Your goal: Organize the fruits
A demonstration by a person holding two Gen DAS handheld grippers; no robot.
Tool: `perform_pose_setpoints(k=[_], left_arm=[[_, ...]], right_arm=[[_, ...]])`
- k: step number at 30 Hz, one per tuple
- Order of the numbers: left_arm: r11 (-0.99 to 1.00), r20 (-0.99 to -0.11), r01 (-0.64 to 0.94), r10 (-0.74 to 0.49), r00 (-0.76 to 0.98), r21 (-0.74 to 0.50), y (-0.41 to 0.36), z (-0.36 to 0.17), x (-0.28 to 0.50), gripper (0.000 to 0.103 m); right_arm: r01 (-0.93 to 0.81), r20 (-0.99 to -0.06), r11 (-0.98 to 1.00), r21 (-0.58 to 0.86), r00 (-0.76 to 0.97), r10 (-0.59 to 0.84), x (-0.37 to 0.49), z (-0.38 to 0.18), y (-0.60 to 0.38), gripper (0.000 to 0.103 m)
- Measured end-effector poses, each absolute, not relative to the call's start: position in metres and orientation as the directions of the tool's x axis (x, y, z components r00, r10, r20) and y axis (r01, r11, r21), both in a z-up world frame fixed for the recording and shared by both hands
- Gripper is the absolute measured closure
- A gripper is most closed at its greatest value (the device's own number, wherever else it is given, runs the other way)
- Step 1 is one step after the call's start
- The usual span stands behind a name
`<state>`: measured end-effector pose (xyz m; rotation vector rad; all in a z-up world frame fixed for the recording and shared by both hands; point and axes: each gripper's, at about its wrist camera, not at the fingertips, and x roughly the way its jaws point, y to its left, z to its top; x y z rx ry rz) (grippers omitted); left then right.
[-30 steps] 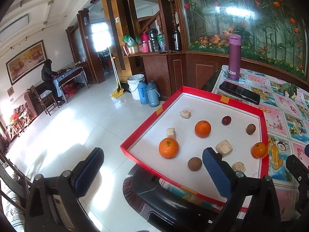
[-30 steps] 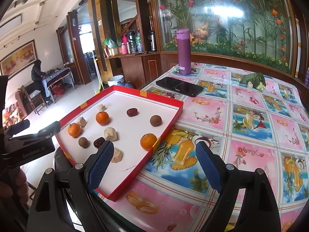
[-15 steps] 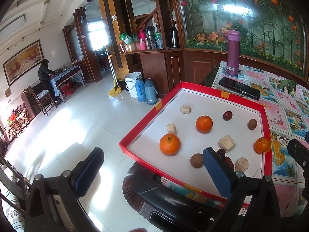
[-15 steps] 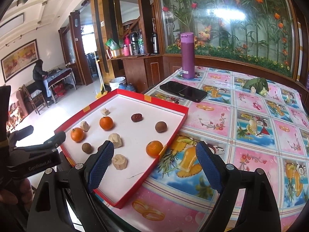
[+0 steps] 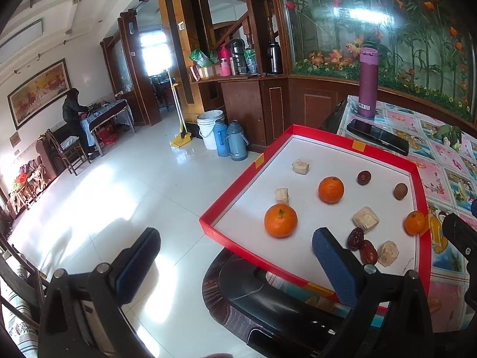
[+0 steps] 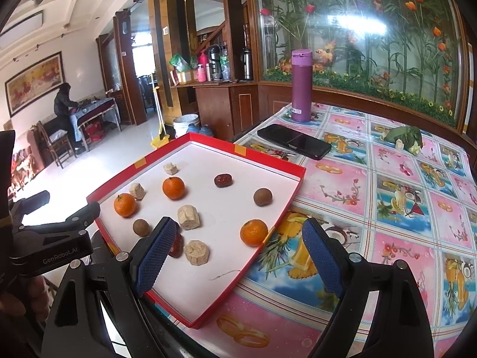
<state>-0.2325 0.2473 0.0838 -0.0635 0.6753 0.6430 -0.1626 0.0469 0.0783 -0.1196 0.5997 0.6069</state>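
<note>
Both cameras have pulled closer to the tray (image 6: 269, 161) since a second ago; fruit hasn't shifted. Shallow red cardboard rim, flat white floor, sits on the bench (image 6: 387, 208) with its left corner overhanging the edge. Inside, scattered and apart: three glossy round oranges (image 6: 173, 187) (image 6: 125, 205) (image 6: 254, 232), two matte brown balls (image 6: 262, 196) (image 6: 141, 227), one wrinkled dark-red date (image 6: 223, 180) near the back, two more dates (image 5: 362, 244) touching each other at the front, and five rough beige blocky chunks, e.g. (image 6: 188, 217) and (image 6: 196, 252). Left claw (image 5: 235, 264) wide, holding nothing, blue textured pads (image 5: 332, 264); one pad over the floor, the other over the tray's front edge. Right claw (image 6: 235, 258) also wide and unloaded, knurled blue pads (image 6: 153, 253) straddling the tray's front-right rim. Bench wears a glossy pink fruit-print oilcloth. Behind the tray: flat black phone (image 6: 293, 140), upright purple cylindrical flask (image 6: 301, 85). Far right: a green lumpy item (image 6: 407, 137), can't tell what.
</note>
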Motion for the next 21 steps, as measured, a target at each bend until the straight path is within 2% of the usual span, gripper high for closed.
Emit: perform_pose_setpoints(k=[21], left_arm=[[0.8,-0.586,-0.591,0.531,0.612,0.108,0.268,0.09,-0.246,0.0]], right_arm=[[-0.588,-0.566,0.808,0.031,0.656,0.499,-0.165,0.079,0.068,0.016]])
